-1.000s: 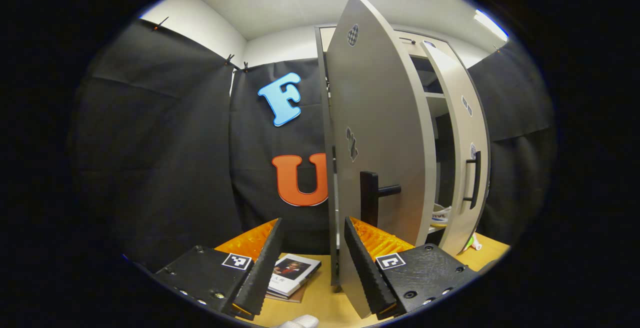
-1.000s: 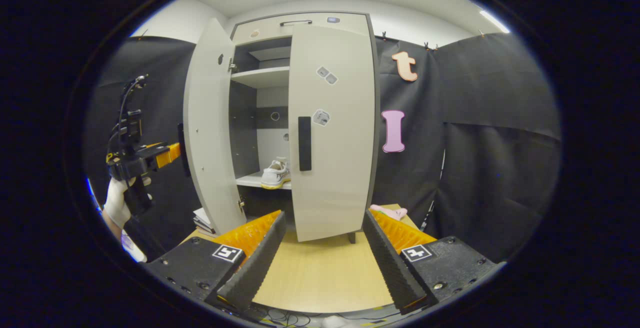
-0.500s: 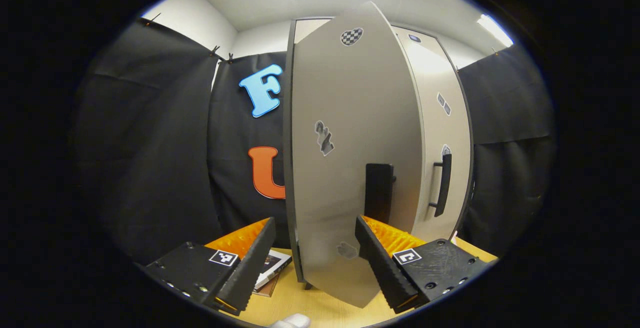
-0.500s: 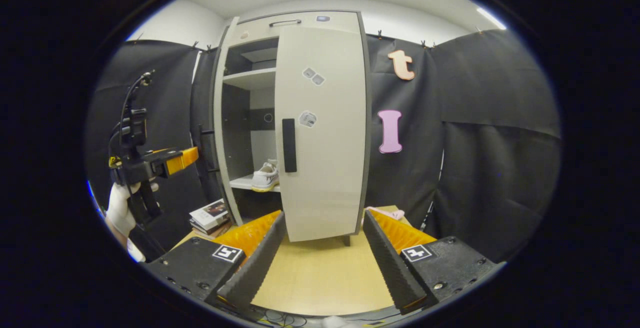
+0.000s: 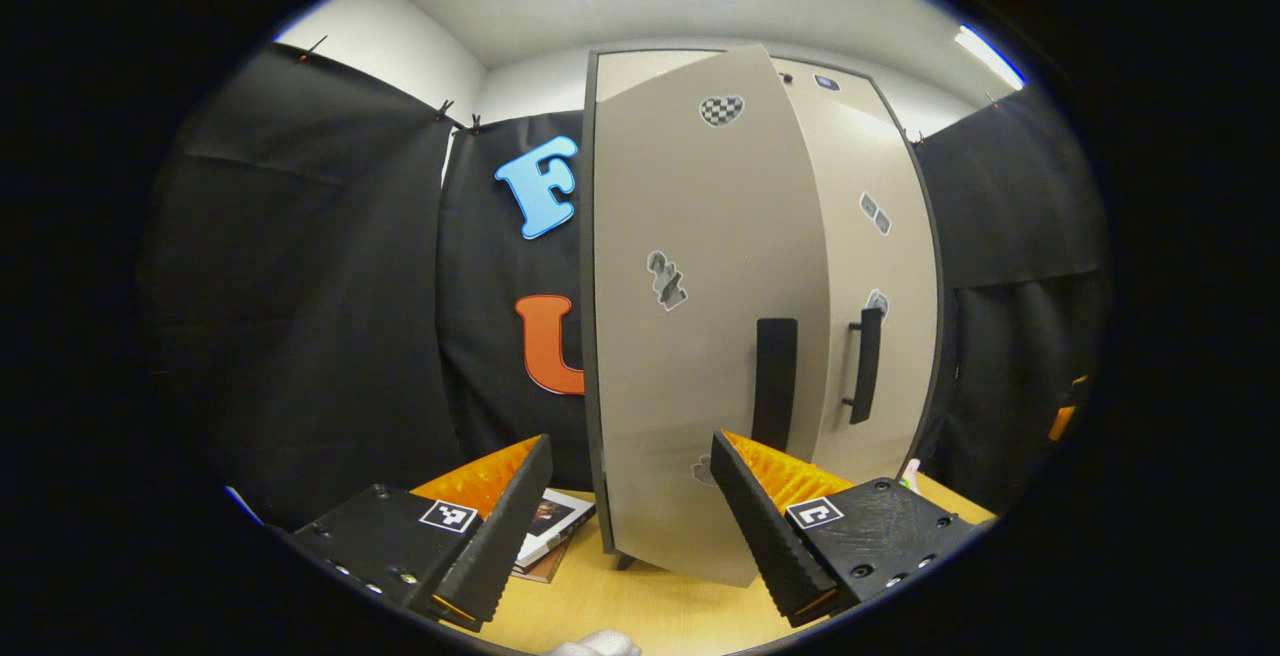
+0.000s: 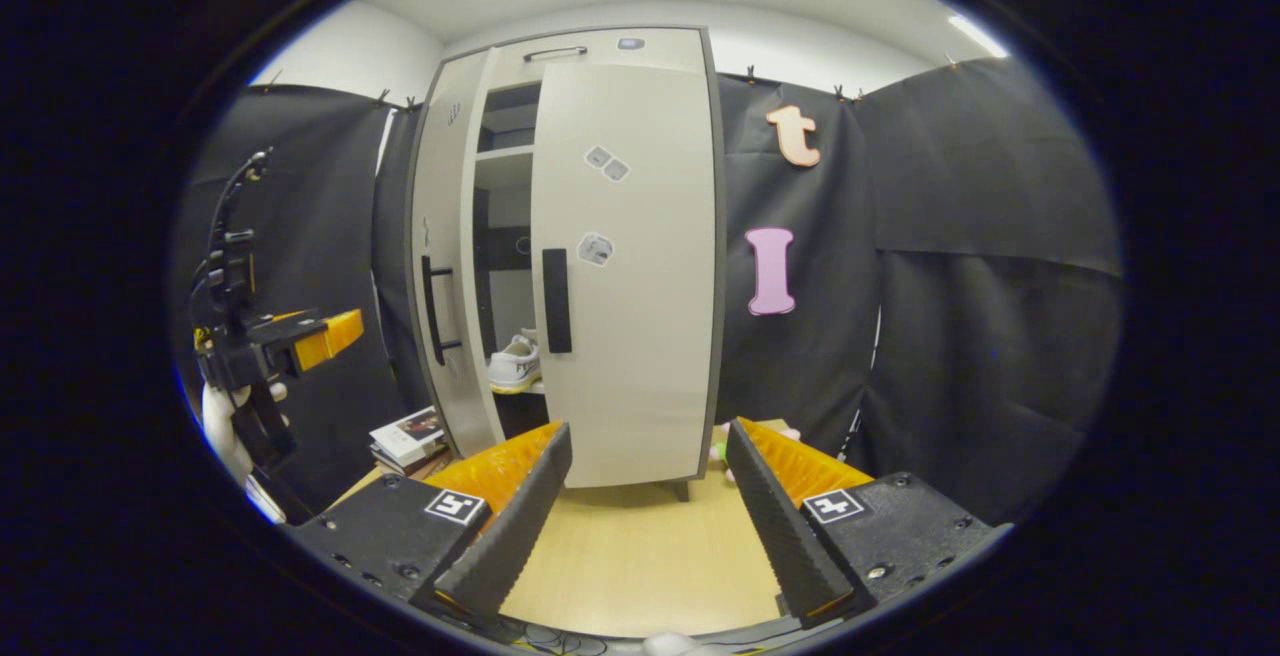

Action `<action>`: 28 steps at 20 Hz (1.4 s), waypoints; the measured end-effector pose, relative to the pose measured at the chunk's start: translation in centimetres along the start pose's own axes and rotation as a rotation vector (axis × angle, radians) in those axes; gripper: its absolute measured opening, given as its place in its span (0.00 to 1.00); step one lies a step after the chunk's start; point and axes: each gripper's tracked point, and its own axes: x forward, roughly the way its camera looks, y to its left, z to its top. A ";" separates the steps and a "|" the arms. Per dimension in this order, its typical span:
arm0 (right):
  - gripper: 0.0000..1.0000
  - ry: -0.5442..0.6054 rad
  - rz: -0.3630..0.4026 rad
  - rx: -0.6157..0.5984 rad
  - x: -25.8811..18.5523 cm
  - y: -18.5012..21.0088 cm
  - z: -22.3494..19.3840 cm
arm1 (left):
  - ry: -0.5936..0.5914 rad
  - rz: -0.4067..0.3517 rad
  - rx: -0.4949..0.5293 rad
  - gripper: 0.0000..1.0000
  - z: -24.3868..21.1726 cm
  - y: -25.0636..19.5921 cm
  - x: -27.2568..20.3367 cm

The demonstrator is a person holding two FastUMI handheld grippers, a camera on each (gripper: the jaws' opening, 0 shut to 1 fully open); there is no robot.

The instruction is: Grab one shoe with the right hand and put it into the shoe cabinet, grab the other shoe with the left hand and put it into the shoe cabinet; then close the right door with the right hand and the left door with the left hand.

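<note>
Left gripper fingers spread, empty, right gripper likewise

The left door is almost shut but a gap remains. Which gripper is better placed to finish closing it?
Left. The left gripper is open right in front of the left door, near its handle. The right gripper faces the shut right door, farther back. A shoe shows through the gap.
</note>
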 end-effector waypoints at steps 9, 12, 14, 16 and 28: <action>1.00 -0.033 -0.027 0.000 -1.8 -0.5 -0.2 | -0.013 0.019 0.028 0.96 0.2 -0.2 -7.8; 1.00 -0.031 -0.027 0.002 -2.3 -0.3 -0.6 | -0.013 0.036 0.038 0.96 0.0 0.0 -10.0; 1.00 -0.031 -0.028 0.003 -2.7 -0.1 -0.6 | 0.005 0.037 0.041 0.96 -0.7 -0.2 -11.2; 1.00 -0.046 -0.033 -0.002 -3.2 0.0 -0.2 | 0.012 0.029 0.053 0.96 -1.2 -0.5 -11.8; 1.00 -0.076 -0.039 -0.016 -4.4 0.3 0.3 | 0.032 -0.032 0.029 0.96 -0.7 -2.3 -12.1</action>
